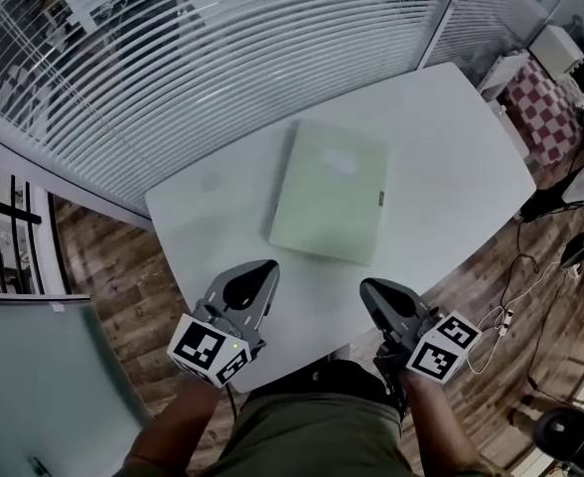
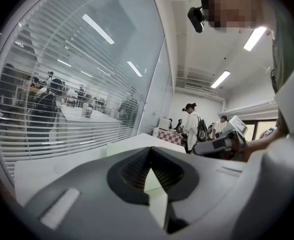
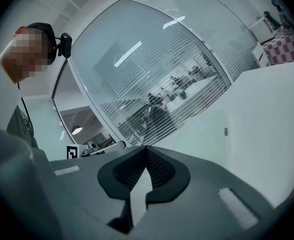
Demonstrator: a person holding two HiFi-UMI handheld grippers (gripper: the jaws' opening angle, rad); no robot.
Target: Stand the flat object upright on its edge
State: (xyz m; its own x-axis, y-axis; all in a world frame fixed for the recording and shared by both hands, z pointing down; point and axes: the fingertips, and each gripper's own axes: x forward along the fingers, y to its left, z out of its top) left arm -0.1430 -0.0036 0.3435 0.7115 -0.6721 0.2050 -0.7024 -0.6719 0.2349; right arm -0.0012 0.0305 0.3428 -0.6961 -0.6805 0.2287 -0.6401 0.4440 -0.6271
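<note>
So the book (image 1: 330,192) is lying flat, pretty much dead centre of the head view. It's a pale green thing on the white table (image 1: 441,137), with a small dark tag on its right edge. Nothing is touching it.

Both grippers sit low in the frame, at the near edge of the table. The left gripper (image 1: 265,267) is at lower left of centre and the right gripper (image 1: 369,287) at lower right. Both point up the frame toward the book and stop short of it, with bare tabletop in between. Their marker cubes, left (image 1: 211,351) and right (image 1: 443,346), are down by the person's forearms at the bottom edge.

Jaws: in the left gripper view they're closed all the way, pads meeting in a point, with nothing pinched. Same deal in the right gripper view, closed and empty. In the left gripper view the book shows as a low pale slab just past the jaws, left of centre. In the right gripper view it's the pale patch at centre right, tag visible.

Around it: a glass wall with blinds (image 1: 222,58) fills the upper left of the head view. There's wood floor (image 1: 103,256) at the left, cables (image 1: 511,301) on the floor at lower right, and something red-checkered (image 1: 538,107) at upper right.
</note>
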